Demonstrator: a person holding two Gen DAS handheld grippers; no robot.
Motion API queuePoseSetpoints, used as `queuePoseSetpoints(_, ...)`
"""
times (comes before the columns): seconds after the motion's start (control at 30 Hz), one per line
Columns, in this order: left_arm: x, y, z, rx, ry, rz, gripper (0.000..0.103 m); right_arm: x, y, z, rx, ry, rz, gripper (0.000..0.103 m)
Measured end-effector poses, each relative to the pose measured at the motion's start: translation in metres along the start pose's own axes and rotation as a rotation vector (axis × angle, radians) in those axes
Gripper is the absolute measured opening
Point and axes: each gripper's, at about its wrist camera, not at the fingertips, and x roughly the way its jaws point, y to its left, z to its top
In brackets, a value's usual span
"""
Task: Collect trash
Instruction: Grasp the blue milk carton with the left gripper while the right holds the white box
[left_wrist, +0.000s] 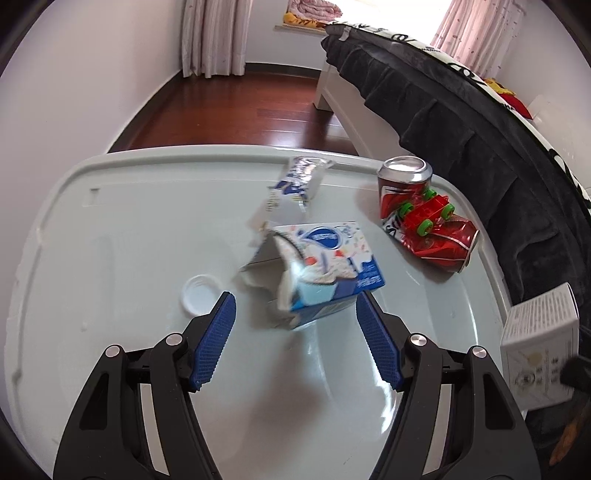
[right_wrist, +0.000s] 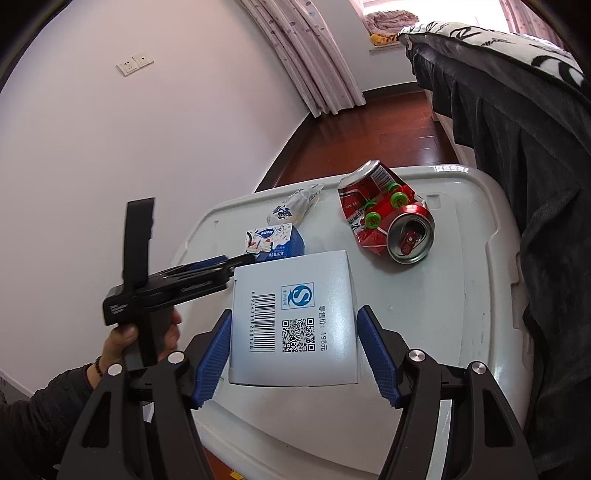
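White box (right_wrist: 293, 317): barcode, "198元"

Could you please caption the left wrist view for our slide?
Open left hand-held gripper approaching blue carton beside crushed can.

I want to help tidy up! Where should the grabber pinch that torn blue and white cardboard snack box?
Pinch the torn blue and white cardboard snack box across its intact blue end, coming from the near side where the open left gripper already straddles it. The flat faces there look firmer; the ripped, splayed flap end would probably crumple.

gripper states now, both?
Left gripper: open, straddling the blue snack box.
Right gripper: open around the white carton, no clear grip.
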Motion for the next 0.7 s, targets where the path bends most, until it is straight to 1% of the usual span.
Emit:
queuePoseSetpoints(0.13,0.014,-0.012,0.003,0.024,0.017,-0.001,0.066,0.001,-0.003,0.001,0.001,0.003,0.006,0.066)
queuePoseSetpoints(0.17,0.017,-0.013,0.003,0.026,0.024,0.0,0.064,0.001,-0.002,0.0,0.002,0.004,0.007,0.066)
queuePoseSetpoints(0.2,0.019,-0.014,0.002,0.027,0.025,-0.013,0.053,0.001,-0.002,0.0,0.001,0.006,0.007,0.066)
queuePoseSetpoints(0.23,0.023,-0.015,0.002,0.028,0.042,-0.034,0.045,0.001,-0.002,0.0,-0.001,0.008,0.007,0.066)
queuePoseSetpoints(0.27,0.026,-0.016,0.001,0.032,0.06,-0.034,0.025,0.001,-0.002,-0.001,-0.001,0.01,0.008,0.066)
queuePoseSetpoints(0.3,0.029,-0.016,0.0,0.038,0.08,-0.047,0.016,0.001,-0.002,-0.002,0.0,0.011,0.009,0.066)
queuePoseSetpoints(0.37,0.033,-0.015,-0.001,0.04,0.089,-0.032,0.013,0.002,-0.002,-0.002,-0.002,0.012,0.006,0.066)
queuePoseSetpoints(0.43,0.035,-0.016,-0.001,0.049,0.089,-0.033,0.01,0.001,-0.001,-0.002,-0.003,0.01,0.007,0.066)
queuePoseSetpoints(0.53,0.033,-0.018,0.001,0.065,0.072,-0.066,0.004,0.0,-0.001,-0.002,-0.003,0.006,0.008,0.066)
queuePoseSetpoints(0.6,0.029,-0.02,0.001,0.074,0.051,-0.068,0.003,0.001,-0.002,-0.002,-0.003,0.006,0.008,0.066)
queuePoseSetpoints(0.7,0.029,-0.022,0.0,0.092,0.049,-0.063,0.003,0.0,-0.001,-0.002,-0.004,0.005,0.013,0.066)
